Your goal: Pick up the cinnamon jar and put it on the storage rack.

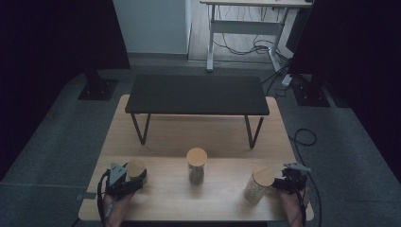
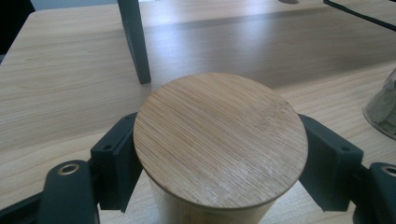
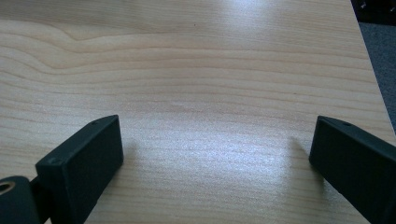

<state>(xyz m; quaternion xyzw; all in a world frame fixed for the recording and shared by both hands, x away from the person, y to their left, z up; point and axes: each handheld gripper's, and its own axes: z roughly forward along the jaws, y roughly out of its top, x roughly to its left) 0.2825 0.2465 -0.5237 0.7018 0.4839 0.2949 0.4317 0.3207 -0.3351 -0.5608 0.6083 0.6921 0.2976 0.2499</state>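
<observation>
Three glass jars with round bamboo lids stand in a row near the front of the wooden table (image 1: 165, 198). My left gripper (image 1: 134, 178) (image 2: 219, 161) is shut on the left jar (image 1: 136, 168) (image 2: 219, 140), with a black jaw pressed against each side just under its lid. The middle jar (image 1: 196, 165) (image 2: 382, 112) holds dark leafy contents. The right jar (image 1: 259, 184) stands just left of my right gripper (image 1: 280, 184) (image 3: 219, 158), whose jaws are wide open over bare wood with nothing between them.
A low black shelf (image 1: 196, 94) on thin metal legs (image 2: 135, 42) stands across the middle of the table, behind the jars. The table's right edge (image 3: 369, 56) is close to my right gripper. Cables (image 1: 305, 137) lie on the grey floor at the right.
</observation>
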